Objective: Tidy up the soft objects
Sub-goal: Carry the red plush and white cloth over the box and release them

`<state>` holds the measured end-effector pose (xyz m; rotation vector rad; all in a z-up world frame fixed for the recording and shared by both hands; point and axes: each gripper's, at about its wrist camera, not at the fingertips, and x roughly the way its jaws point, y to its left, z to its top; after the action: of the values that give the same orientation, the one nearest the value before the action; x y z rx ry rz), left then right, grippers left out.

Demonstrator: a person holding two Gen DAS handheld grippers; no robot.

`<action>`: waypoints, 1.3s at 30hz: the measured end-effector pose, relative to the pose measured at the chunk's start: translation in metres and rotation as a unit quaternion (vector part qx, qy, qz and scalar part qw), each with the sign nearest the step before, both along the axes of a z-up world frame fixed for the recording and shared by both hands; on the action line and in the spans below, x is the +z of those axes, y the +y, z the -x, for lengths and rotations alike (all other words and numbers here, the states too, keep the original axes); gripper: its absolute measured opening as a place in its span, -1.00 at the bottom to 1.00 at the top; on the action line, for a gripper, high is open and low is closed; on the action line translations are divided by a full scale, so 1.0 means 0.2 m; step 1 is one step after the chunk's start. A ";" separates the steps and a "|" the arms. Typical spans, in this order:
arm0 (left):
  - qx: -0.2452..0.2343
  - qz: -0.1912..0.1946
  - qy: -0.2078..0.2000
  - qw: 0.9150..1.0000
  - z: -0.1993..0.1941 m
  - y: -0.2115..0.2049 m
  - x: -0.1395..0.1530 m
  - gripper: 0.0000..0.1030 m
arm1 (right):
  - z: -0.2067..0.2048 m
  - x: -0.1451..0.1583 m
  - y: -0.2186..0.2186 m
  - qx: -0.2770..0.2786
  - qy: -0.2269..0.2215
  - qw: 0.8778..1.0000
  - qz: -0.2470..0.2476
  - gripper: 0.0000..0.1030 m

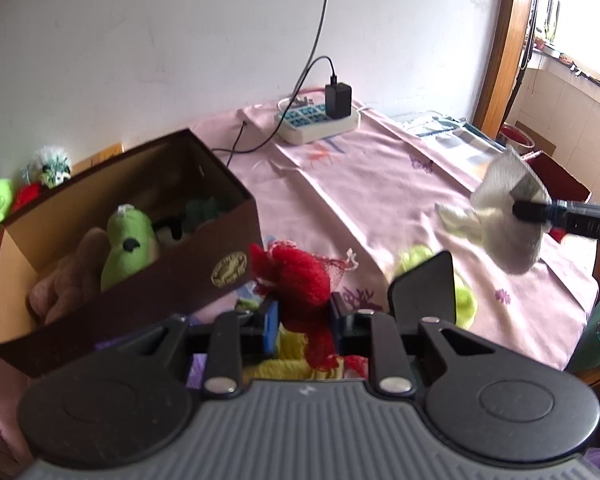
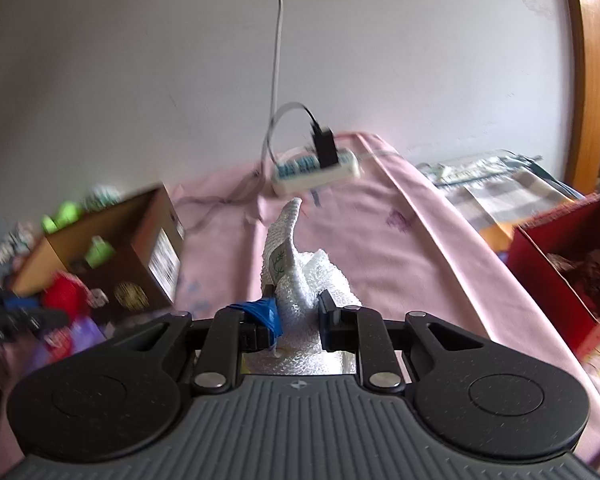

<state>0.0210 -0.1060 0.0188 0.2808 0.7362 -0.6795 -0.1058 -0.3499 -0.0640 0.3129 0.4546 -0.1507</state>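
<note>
My left gripper (image 1: pixel 302 312) is shut on a red knitted soft toy (image 1: pixel 300 280) and holds it beside the open brown box (image 1: pixel 180 276). The box holds a green plush (image 1: pixel 126 246), a tan plush (image 1: pixel 74 276) and darker ones. My right gripper (image 2: pixel 296 320) is shut on a white textured cloth (image 2: pixel 296 276) and holds it above the pink table; from the left wrist view the cloth (image 1: pixel 504 216) hangs in the air at the right. A yellow-green soft item (image 1: pixel 464 296) lies on the table behind my left gripper.
A white power strip (image 1: pixel 316 120) with a black charger and cables sits at the table's far edge. More soft toys (image 1: pixel 4 204) lie behind the brown box. A red box (image 2: pixel 564 256) stands at the right. The pink cloth (image 1: pixel 380 184) covers the table.
</note>
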 end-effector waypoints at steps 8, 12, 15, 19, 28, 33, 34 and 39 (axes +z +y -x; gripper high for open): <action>0.021 0.013 -0.050 0.998 -0.11 0.02 0.16 -0.54 | -0.26 0.26 0.07 0.089 -0.064 0.994 -0.026 -0.99; 0.045 0.018 -0.079 0.996 -0.22 0.08 0.26 -0.54 | -0.44 0.35 0.16 0.136 -0.082 0.986 -0.042 -0.99; 0.070 0.019 -0.093 0.993 -0.32 0.14 0.31 -0.54 | -0.61 0.40 0.25 0.169 -0.080 0.980 -0.060 -0.99; 0.105 0.013 -0.100 0.989 -0.45 0.23 0.33 -0.54 | -0.81 0.44 0.41 0.202 -0.077 0.974 -0.062 -0.99; 0.177 -0.008 -0.105 0.979 -0.68 0.41 0.24 -0.54 | -1.12 0.35 0.71 0.224 -0.055 0.972 -0.036 -0.98; 0.200 -0.016 -0.100 0.975 -0.76 0.46 0.17 -0.53 | -1.19 0.27 0.76 0.217 -0.046 0.975 -0.019 -0.98; 0.204 -0.019 -0.099 0.974 -0.78 0.47 0.15 -0.53 | -1.21 0.26 0.76 0.213 -0.044 0.976 -0.018 -0.97; 0.220 -0.030 -0.083 0.972 -0.87 0.49 0.07 -0.22 | -1.31 0.17 0.79 0.198 -0.013 0.980 0.005 -0.81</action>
<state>0.1959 -0.0079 0.0322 0.2163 0.6314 -0.2109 0.1558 -0.1921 -0.0298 0.2094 0.4812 0.2391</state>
